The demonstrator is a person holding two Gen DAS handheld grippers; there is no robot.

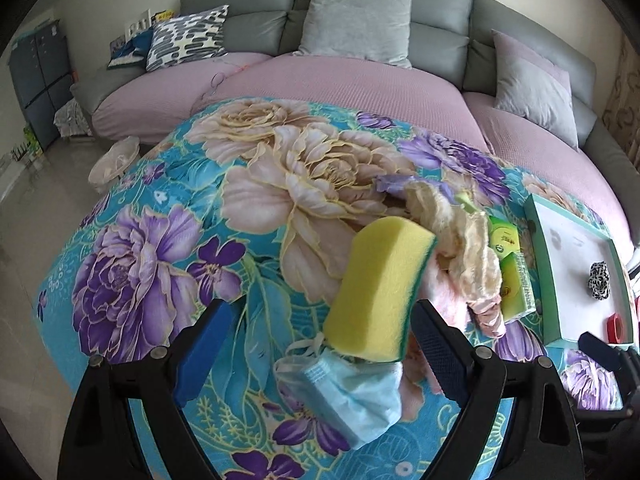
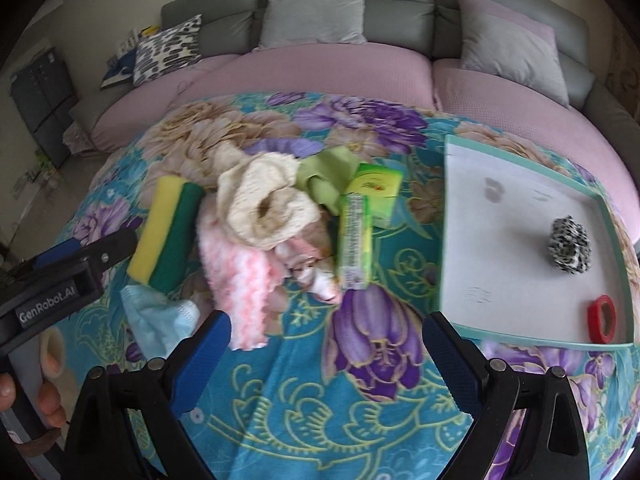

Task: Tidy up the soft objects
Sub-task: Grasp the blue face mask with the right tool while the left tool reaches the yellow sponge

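A pile of soft things lies on the floral blanket: a yellow-and-green sponge (image 1: 380,288) (image 2: 164,236), a blue face mask (image 1: 348,396) (image 2: 156,320), a cream knitted cloth (image 2: 264,204), a pink fluffy cloth (image 2: 236,276), a green cloth (image 2: 324,176) and green tissue packs (image 2: 356,236). My left gripper (image 1: 320,356) is open, its jaws on either side of the sponge and mask. My right gripper (image 2: 328,360) is open and empty above the blanket, in front of the pile. A teal-rimmed white tray (image 2: 452,240) at right holds a black-and-white scrunchie (image 2: 570,248) and a red tape ring (image 2: 602,318).
A grey sofa (image 2: 400,12) with pink seat covers and several cushions stands behind the blanket-covered table. A dark cabinet (image 1: 36,80) is at far left. The left gripper body (image 2: 60,280) and the person's fingers show at the left of the right wrist view.
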